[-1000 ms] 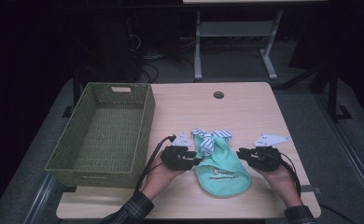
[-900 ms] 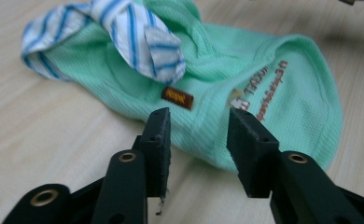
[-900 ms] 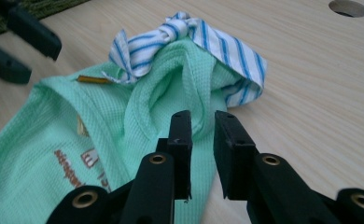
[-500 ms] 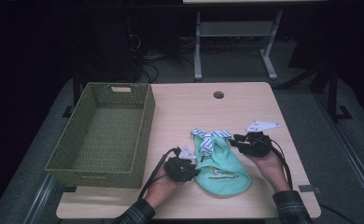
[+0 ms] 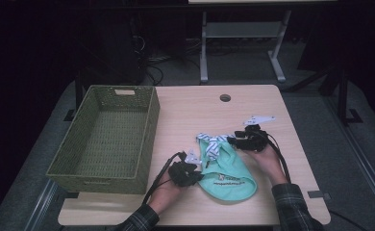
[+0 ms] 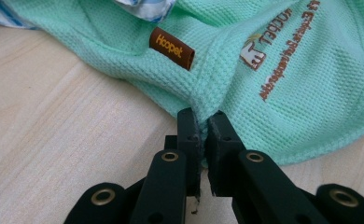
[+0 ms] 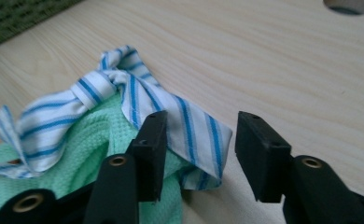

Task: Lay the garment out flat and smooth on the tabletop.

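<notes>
On pale wood [image 5: 195, 108], waffle-knit mint garment [image 5: 226, 173].

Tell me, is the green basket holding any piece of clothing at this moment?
No, the green basket shows a bare woven bottom in the high view, and the mint garment lies on the table beside it.

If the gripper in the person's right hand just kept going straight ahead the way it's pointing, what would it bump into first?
Probably the blue-striped white strip of the mint green garment: its end lies between the open jaws of the right gripper. Beyond it looks like bare table, though depth is hard to judge.
</notes>
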`<state>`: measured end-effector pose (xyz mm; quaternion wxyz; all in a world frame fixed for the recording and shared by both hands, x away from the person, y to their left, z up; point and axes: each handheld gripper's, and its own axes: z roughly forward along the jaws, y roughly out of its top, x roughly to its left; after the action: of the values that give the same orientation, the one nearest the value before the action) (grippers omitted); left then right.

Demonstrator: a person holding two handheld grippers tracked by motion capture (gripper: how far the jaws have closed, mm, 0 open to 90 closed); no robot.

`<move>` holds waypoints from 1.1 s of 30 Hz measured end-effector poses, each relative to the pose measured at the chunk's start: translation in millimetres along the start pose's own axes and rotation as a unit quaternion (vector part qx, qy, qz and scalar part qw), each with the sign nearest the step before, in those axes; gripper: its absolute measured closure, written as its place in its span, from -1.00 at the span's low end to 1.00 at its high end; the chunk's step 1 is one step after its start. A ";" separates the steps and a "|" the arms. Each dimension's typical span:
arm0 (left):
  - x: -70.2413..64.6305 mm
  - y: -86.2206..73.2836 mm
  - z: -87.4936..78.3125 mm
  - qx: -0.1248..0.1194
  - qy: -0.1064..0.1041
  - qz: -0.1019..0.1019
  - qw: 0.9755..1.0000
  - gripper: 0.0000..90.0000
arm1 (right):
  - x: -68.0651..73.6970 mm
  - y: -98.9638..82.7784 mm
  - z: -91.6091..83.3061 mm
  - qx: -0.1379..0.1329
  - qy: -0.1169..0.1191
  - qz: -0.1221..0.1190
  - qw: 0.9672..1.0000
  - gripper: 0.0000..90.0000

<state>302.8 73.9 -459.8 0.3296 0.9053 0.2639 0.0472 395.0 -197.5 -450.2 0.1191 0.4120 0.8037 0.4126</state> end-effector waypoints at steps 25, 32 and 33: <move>1.7 -3.4 -7.2 0.021 0.001 0.006 1.000 0.91 | -26.1 -5.0 -2.2 0.018 -0.087 -0.010 0.996 0.99; -0.6 -4.5 -10.1 0.030 0.014 0.011 0.999 0.89 | -22.2 -3.6 11.5 0.028 -0.083 -0.022 0.996 0.98; 0.1 -5.3 -10.9 0.030 0.014 0.012 0.999 0.84 | -21.0 -3.5 12.0 0.029 -0.079 -0.020 0.996 0.97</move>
<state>297.7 83.6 -454.6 0.2982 0.9169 0.2593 0.0559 412.7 -207.8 -463.6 0.1787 0.4301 0.8116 0.3526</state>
